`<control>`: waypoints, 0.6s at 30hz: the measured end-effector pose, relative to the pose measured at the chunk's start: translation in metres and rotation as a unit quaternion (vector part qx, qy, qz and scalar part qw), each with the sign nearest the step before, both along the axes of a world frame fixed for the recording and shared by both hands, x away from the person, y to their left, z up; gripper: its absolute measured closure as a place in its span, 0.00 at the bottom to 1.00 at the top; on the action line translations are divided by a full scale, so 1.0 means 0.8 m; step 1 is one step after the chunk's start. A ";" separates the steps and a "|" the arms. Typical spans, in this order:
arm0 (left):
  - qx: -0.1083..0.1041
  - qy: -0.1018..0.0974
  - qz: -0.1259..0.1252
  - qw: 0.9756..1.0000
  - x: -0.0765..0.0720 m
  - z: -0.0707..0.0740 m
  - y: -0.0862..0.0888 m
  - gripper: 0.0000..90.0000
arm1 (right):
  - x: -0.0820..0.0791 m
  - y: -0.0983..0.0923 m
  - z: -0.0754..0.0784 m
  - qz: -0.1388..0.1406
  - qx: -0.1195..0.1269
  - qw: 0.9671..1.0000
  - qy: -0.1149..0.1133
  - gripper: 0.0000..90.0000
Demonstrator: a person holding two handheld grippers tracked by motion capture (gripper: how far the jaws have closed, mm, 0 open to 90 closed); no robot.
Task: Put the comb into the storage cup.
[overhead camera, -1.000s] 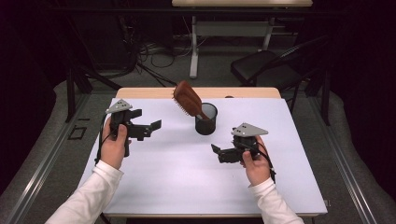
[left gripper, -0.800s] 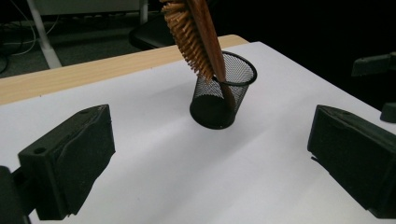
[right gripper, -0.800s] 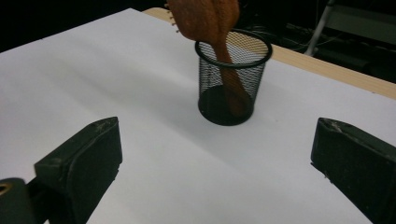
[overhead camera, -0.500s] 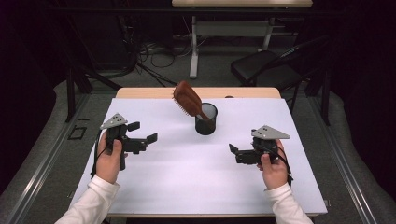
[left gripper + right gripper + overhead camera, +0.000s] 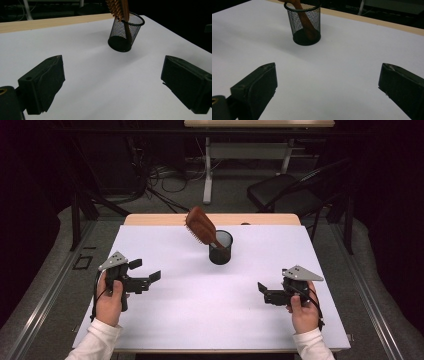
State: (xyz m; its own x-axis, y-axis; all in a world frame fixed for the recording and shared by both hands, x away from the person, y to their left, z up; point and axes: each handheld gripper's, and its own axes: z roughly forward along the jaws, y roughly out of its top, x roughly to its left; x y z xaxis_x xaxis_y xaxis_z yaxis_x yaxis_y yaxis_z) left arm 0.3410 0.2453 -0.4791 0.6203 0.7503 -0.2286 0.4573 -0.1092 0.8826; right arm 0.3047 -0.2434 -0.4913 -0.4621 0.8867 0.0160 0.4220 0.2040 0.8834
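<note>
— How is the light?
— Bright on the white bench (image 5: pixel 210 310), dim beyond it; the far room is nearly black in the high view.
— Shadows?
— Soft ones. The mesh cup (image 5: pixel 125 32) throws a faint shadow toward the near left in the left claw view.
— Focus?
— The cup is fairly sharp; the near black jaws look slightly soft in both claw views. No glare on the bench.
</note>
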 end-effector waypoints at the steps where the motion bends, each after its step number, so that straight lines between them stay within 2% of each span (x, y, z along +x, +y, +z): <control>1: 0.000 0.002 0.001 1.000 -0.001 -0.002 0.002 0.06 | -0.001 -0.002 -0.002 -0.002 0.001 1.000 0.001 0.02; 10: -0.011 0.006 0.011 1.000 -0.008 -0.024 0.009 0.06 | -0.008 -0.016 -0.012 -0.017 0.002 1.000 -0.002 0.02; 14: -0.028 0.004 0.013 1.000 -0.011 -0.033 0.011 0.06 | -0.009 -0.018 -0.016 -0.022 0.003 1.000 -0.005 0.02; 18: -0.034 0.004 0.014 0.999 -0.011 -0.039 0.014 0.06 | -0.010 -0.020 -0.020 -0.024 -0.001 1.000 -0.011 0.02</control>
